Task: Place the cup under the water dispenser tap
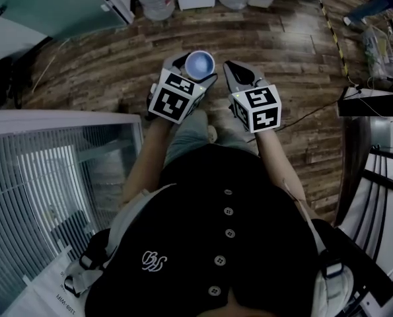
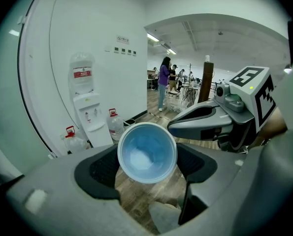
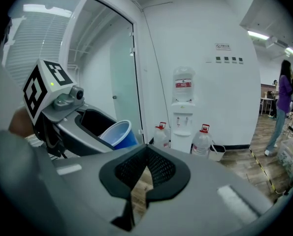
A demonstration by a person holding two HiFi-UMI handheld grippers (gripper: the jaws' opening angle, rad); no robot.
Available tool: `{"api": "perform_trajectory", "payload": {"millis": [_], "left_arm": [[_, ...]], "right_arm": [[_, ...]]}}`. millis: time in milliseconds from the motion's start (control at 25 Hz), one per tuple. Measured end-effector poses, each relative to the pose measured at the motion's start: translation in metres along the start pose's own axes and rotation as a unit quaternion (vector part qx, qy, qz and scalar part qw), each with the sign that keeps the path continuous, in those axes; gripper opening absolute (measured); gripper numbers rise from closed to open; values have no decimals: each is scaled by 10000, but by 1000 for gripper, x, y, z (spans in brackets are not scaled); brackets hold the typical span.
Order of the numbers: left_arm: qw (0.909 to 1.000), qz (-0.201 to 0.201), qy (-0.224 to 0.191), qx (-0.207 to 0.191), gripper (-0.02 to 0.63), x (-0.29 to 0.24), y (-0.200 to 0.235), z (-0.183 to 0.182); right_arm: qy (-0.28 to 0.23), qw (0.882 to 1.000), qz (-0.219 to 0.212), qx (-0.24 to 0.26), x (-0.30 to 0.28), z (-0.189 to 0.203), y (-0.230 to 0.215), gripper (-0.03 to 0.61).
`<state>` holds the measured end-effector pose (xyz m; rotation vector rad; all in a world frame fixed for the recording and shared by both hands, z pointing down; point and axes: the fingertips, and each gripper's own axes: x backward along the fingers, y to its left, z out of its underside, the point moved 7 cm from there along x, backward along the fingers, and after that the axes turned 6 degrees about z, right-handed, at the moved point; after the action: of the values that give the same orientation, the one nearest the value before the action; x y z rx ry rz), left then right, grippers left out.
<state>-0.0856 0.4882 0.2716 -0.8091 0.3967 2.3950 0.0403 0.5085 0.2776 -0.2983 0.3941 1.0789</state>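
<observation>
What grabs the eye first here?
The blue cup, mouth up, is clamped in the left gripper out front. Ahead stands the white water dispenser against the wall, with bottles on the floor beside it. The right gripper is shut, empty.

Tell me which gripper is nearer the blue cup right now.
Left. The left gripper has the cup clamped between its jaws, open end up. The right gripper is alongside on the cup's right, empty and not touching it.

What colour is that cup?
The cup is blue, with a paler rim. It shows best in the left gripper view.
</observation>
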Motion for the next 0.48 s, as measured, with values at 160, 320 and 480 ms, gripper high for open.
{"api": "perform_trajectory", "payload": {"millis": [160,320,480], "left_arm": [[9999,-25,118,-44,360,-7,5,-7],[9998,46,211,-17,360,-18,16,-8],[9996,122,256,12,361,-35,39,-13]], "right_arm": [[75,9999,-45,-51,-7,2,-7,0],[176,9998,-92,-37,-22,3,-13,0],[226,9997,-39,-100,-48,-2,-25,0]]}}
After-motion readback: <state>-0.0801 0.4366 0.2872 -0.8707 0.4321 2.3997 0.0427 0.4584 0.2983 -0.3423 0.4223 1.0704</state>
